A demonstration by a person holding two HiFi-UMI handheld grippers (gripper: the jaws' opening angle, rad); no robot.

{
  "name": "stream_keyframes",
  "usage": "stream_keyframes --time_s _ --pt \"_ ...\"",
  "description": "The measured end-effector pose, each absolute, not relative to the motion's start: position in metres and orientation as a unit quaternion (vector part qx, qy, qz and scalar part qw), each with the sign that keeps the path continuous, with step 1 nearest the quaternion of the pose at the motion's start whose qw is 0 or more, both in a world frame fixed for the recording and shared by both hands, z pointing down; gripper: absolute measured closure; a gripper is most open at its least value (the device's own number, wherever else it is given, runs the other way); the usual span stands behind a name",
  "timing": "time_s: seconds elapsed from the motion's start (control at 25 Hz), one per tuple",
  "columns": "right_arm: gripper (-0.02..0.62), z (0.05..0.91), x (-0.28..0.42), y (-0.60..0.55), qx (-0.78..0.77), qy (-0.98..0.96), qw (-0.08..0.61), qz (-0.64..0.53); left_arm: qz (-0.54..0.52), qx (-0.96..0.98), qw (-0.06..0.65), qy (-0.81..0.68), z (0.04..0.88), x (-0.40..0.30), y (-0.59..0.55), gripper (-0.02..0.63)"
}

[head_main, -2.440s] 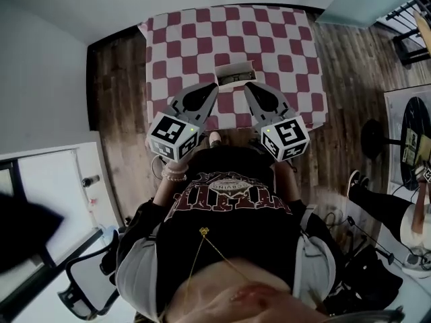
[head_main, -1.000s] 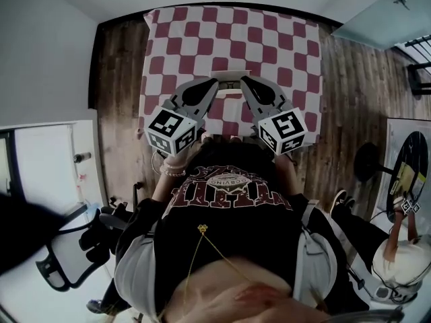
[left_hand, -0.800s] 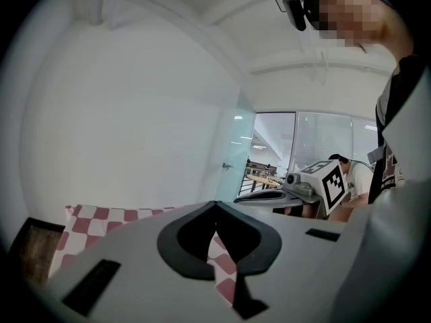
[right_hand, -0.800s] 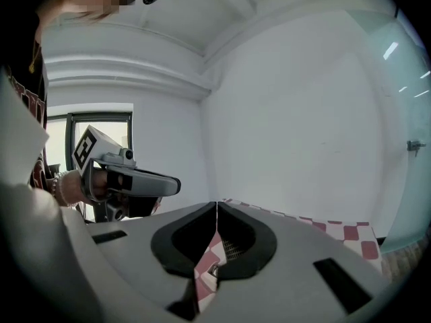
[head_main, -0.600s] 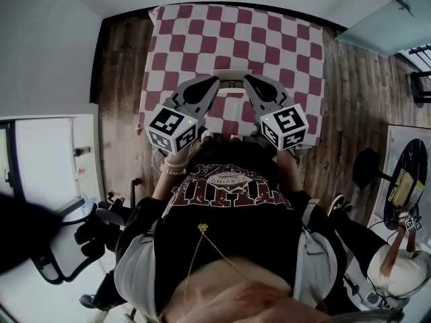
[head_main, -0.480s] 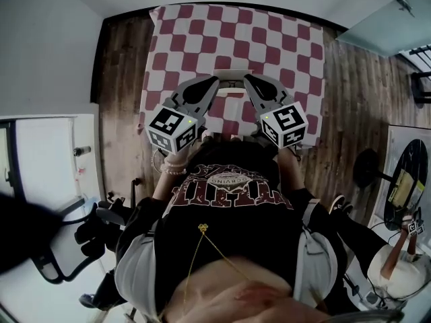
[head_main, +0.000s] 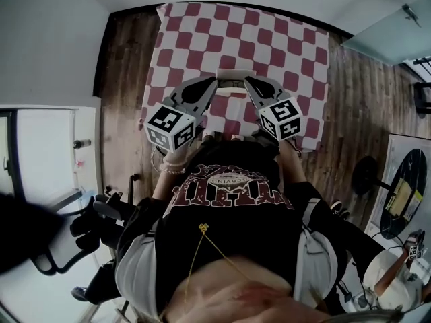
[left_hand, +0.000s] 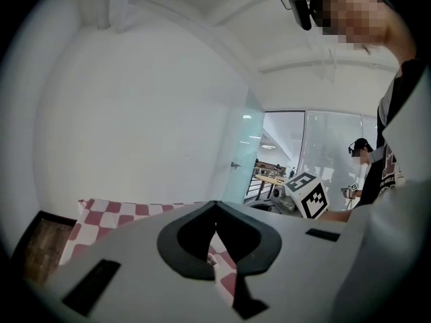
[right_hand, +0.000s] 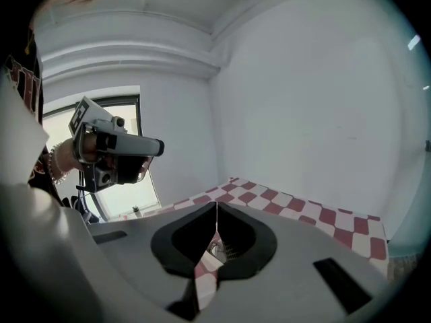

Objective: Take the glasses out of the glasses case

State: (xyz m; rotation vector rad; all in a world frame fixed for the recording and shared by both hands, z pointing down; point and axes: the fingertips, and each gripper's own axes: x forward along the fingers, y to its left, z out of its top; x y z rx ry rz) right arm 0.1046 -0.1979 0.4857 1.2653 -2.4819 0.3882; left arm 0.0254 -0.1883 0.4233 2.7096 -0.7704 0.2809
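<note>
Red-and-white checkered tablecloth (head_main: 269, 39) lies under and ahead of the left gripper (head_main: 214, 81). Wood floor (head_main: 124, 79) to its left, black office chair (head_main: 101, 214) behind-left. Glass door (head_main: 390, 32) well right of the right gripper (head_main: 246, 81).

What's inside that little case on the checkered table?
The glasses case shows only a pale rim between the left gripper and right gripper. Its inside is too small and covered to make out.

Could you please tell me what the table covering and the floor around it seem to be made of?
The table covering looks like matte cloth, in red and white checks, with no glare and an uneven lower edge. The floor looks like wood planks: brown, with long board seams and grain streaks, though laminate would look the same.
</note>
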Motion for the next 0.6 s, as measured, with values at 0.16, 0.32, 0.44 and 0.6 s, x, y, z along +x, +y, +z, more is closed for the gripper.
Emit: stream_keyframes --time_s 0.16,0.32,0.44,0.6 --pt "0.575 0.504 0.100 -0.201 0.434 -0.870 0.190 0.137 0.101 0.941 0.162 -0.279 0.429 0.018 -0.187 0.607" --pt "0.575 0.523 0.095 -0.205 0.421 -0.870 0.216 0.139 0.108 0.936 0.164 -0.292 0.434 0.009 -0.187 0.607" --pt "0.575 0.534 0.092 -0.208 0.413 -0.870 0.227 0.146 0.106 0.932 0.171 -0.302 0.436 0.002 -0.187 0.607" --pt "0.575 0.551 0.091 -0.212 0.403 -0.867 0.249 0.153 0.108 0.928 0.178 -0.310 0.441 -0.005 -0.186 0.607"
